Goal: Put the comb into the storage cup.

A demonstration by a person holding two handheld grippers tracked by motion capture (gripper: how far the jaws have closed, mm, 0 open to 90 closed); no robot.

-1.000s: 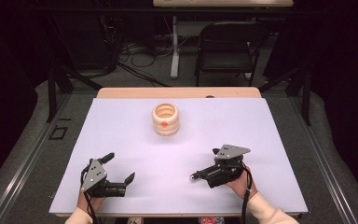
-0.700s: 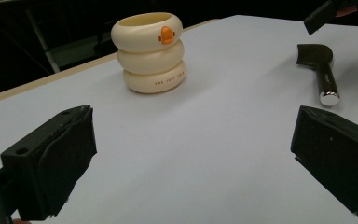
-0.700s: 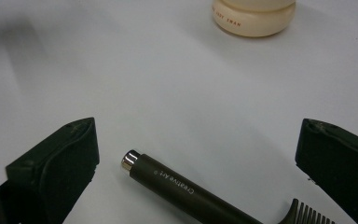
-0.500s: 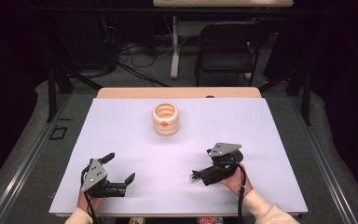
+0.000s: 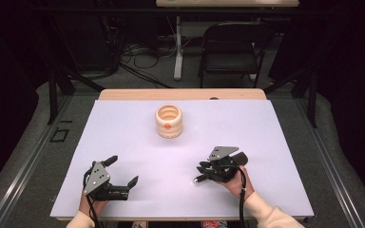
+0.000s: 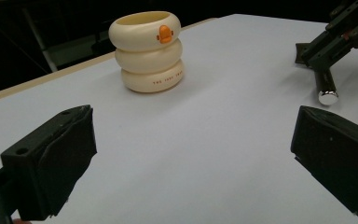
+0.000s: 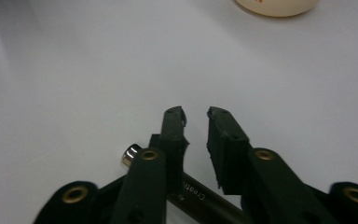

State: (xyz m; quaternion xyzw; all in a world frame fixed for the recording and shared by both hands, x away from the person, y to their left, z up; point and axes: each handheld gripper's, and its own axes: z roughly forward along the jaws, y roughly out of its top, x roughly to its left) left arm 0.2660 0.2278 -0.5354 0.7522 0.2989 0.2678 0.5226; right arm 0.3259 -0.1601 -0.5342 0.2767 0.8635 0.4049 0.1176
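A cream holder (image 5: 169, 122) made of three stacked rings with an orange beak stands at the table's far middle, and it also shows in the left gripper view (image 6: 149, 51). My left gripper (image 5: 124, 169) rests at the near left, jaws wide open with nothing between them (image 6: 191, 154). My right gripper (image 5: 202, 167) at the near right has just been closing. Its jaws stand a narrow gap apart (image 7: 196, 116) around a dark pen (image 7: 205, 198) that crosses under the left jaw. The pen's silver end (image 6: 327, 95) slants down to the table.
The white table top (image 5: 266, 142) has open room between the holder and both grippers. A wooden strip (image 5: 180, 94) runs along its far edge. Behind it stand a dark chair (image 5: 233, 42) and floor cables.
The right gripper has slid a little left and toward the near edge. Its jaws have drawn close together. The left gripper has stayed put.
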